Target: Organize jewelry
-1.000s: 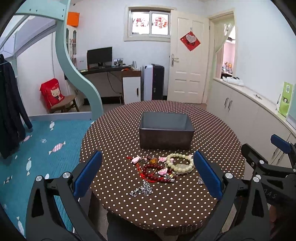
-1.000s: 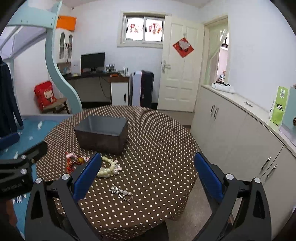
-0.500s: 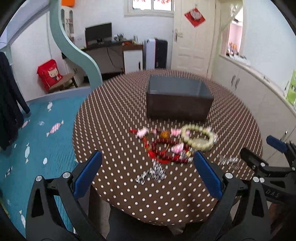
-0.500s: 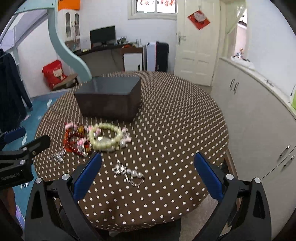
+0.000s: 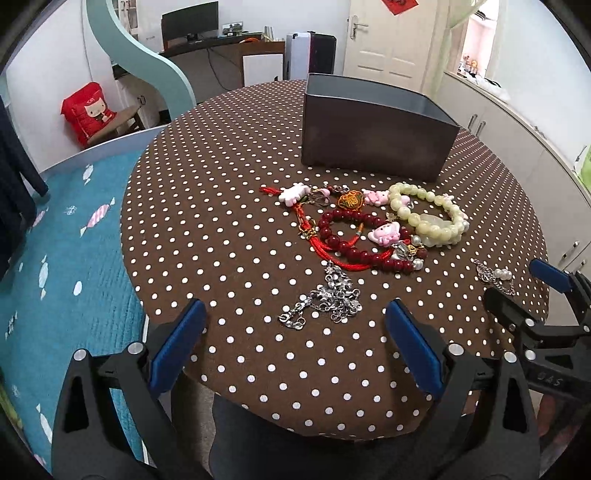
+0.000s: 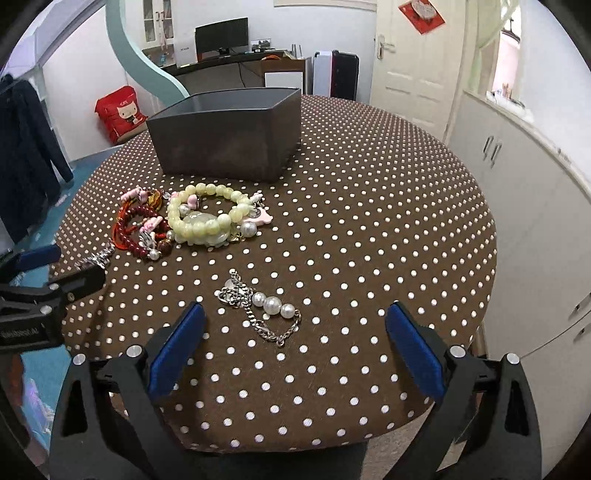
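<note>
Both hand-held grippers have dropped closer to the table (image 5: pixel 229 206), tilting down. Left hand-held gripper (image 5: pixel 295 341) is spread, jaws closing, nothing between them, over the silver chain (image 5: pixel 325 295) near the front edge. Right hand-held gripper (image 6: pixel 295 341) is likewise spread and closing, empty, by the pearl chain (image 6: pixel 264 306). Red beads (image 5: pixel 364 240) and green beads (image 5: pixel 432 218) lie before the gray box (image 5: pixel 373 144).

It was a home, a lived-in bedroom or study: a round table (image 5: pixel 229 206) under a polka-dot cloth, a desk with a monitor (image 6: pixel 221 35), a teal candy-print rug (image 5: pixel 66 236), white cabinets (image 6: pixel 524 177) (a red paper charm (image 6: pixel 421 11) hung on the door).
</note>
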### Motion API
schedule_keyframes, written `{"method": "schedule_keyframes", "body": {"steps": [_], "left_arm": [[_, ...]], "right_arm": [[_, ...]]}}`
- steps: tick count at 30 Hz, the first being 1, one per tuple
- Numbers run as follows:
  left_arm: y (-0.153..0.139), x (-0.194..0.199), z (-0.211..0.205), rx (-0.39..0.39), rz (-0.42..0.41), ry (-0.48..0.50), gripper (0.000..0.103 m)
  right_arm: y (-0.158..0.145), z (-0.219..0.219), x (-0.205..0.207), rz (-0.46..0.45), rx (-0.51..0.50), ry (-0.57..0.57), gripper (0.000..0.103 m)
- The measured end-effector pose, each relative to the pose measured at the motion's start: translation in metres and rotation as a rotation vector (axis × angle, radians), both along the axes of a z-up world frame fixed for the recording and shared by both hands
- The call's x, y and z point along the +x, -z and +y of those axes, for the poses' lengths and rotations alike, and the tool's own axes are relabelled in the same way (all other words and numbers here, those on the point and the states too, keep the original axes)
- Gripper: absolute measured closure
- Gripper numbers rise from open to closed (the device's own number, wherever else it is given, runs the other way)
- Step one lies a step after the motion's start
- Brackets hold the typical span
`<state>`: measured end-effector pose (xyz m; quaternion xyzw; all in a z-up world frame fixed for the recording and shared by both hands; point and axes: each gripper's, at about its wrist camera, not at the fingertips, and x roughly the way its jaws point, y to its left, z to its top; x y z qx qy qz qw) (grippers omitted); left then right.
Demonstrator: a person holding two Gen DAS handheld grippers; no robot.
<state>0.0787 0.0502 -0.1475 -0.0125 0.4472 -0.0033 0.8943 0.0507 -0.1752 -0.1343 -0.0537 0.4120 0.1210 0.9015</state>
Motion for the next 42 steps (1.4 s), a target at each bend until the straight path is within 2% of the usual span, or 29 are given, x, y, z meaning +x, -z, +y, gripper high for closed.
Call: {"method": "schedule_keyframes", "body": {"steps": [1,2,5,7,9,11,12,13,19,25,33,42], "left_arm": [[0.001,0.000,0.000,0.016,-0.005,-0.001,0.026],[0.001,0.001,0.000,0.032,-0.012,-0.004,0.029],[0.000,0.001,-0.003,0.030,-0.028,0.019,0.046],[0.000,-0.001,-0.007,0.039,-0.040,0.045,0.058],[-0.001,-0.003,-0.013,0.048,-0.047,0.061,0.064],[-0.002,-0.004,-0.016,0.048,-0.056,0.082,0.074],[-0.002,-0.005,-0.017,0.040,-0.059,0.098,0.087],[-0.003,-0.006,-0.017,0.035,-0.060,0.105,0.097],[-0.004,-0.008,-0.014,-0.018,-0.063,0.123,0.097],[-0.011,-0.012,-0.015,-0.029,-0.075,0.121,0.097],[-0.032,-0.020,-0.010,-0.055,-0.120,0.110,0.097],[-0.062,-0.028,-0.005,-0.073,-0.174,0.105,0.097]], "right_arm": [[-0.001,0.000,-0.002,-0.010,0.006,-0.014,0.017],[-0.001,0.000,-0.003,-0.014,0.008,-0.020,0.019],[-0.003,0.001,-0.006,-0.035,0.012,-0.044,0.036],[-0.003,0.003,-0.007,-0.046,0.014,-0.056,0.059],[-0.004,0.002,-0.008,-0.060,0.011,-0.066,0.077],[-0.004,0.001,-0.009,-0.066,0.013,-0.077,0.085],[-0.005,0.001,-0.008,-0.065,0.017,-0.079,0.090],[-0.005,0.000,-0.008,-0.065,0.021,-0.078,0.094],[-0.007,0.001,-0.009,-0.058,0.042,-0.088,0.094],[-0.011,-0.001,-0.008,-0.057,0.053,-0.084,0.094],[-0.027,-0.016,-0.014,-0.094,0.057,-0.060,0.094],[-0.049,-0.012,-0.015,-0.134,0.061,-0.051,0.094]]}}
